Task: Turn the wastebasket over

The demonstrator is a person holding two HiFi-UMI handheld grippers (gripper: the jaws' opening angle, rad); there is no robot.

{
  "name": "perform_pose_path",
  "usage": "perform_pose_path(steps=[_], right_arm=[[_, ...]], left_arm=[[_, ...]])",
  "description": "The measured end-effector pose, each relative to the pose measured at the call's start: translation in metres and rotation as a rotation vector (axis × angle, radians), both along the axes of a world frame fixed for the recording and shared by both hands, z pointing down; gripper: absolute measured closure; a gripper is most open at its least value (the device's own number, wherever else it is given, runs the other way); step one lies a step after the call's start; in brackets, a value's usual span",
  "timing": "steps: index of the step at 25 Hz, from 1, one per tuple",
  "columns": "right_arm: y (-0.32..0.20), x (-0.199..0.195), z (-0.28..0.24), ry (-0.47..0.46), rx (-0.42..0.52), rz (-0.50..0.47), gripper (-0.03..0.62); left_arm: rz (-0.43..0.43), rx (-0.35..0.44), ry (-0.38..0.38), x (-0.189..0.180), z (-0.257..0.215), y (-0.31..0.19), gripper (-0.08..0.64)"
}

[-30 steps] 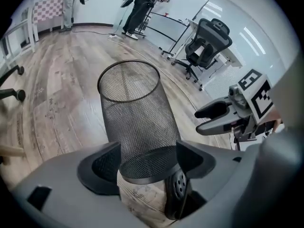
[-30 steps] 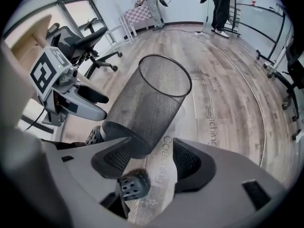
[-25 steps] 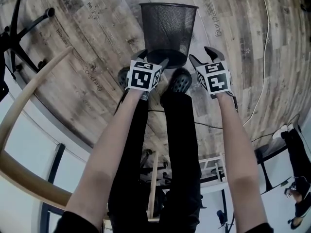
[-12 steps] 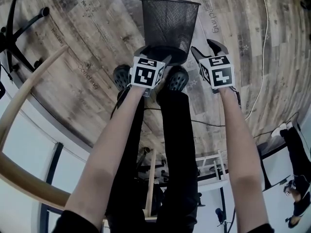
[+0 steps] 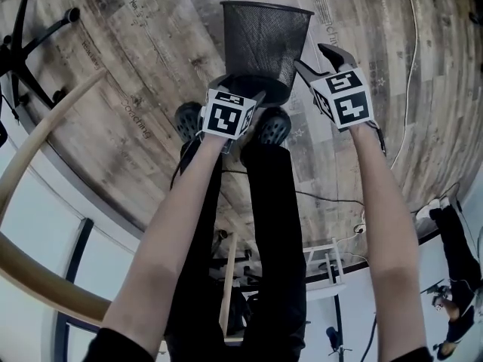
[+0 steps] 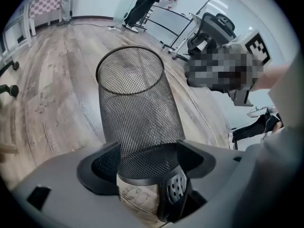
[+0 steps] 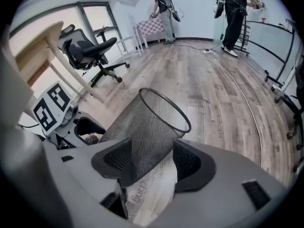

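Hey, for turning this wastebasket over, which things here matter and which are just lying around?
For the job: wastebasket, left gripper, right gripper.
Just lying about: office chair, floor cable.

The wastebasket (image 5: 264,44) is a round, tapered bin of black wire mesh with a solid dark base and a thin rim. It lies tipped on its side on the wood floor (image 5: 151,66). Its base is toward the person's shoes (image 5: 273,127), and its wide open mouth points away.
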State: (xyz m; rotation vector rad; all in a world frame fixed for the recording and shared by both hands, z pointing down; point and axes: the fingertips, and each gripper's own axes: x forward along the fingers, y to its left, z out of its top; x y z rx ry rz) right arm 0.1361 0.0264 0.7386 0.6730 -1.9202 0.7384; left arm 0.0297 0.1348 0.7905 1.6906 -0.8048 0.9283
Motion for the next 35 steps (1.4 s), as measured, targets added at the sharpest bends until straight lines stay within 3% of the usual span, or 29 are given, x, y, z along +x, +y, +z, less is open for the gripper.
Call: perform_pose_path(steps=[13, 18, 21, 28, 35], right_arm=[[-0.081, -0.053, -0.013, -0.025, 0.111, -0.286, 0.31], [-0.08, -0.063, -0.008, -0.027, 0.073, -0.4, 0.313], [-0.078, -0.063, 0.001, -0.015, 0.047, -0.467, 0.347], [-0.07, -0.072, 0.011, -0.016, -0.031, -0.558, 0.359], [-0.072, -0.07, 0.009, -0.002, -0.042, -0.607, 0.413]], left_arm=[[0.027, -0.046, 0.006, -0.003, 0.001, 0.0, 0.187], [0.029, -0.054, 0.017, -0.005, 0.001, 0.001, 0.183], [0.027, -0.053, 0.025, -0.008, 0.001, 0.0, 0.183], [0.052, -0.064, 0.038, -0.012, 0.002, 0.0, 0.183], [0.074, -0.066, 0.03, -0.014, 0.001, -0.001, 0.183]])
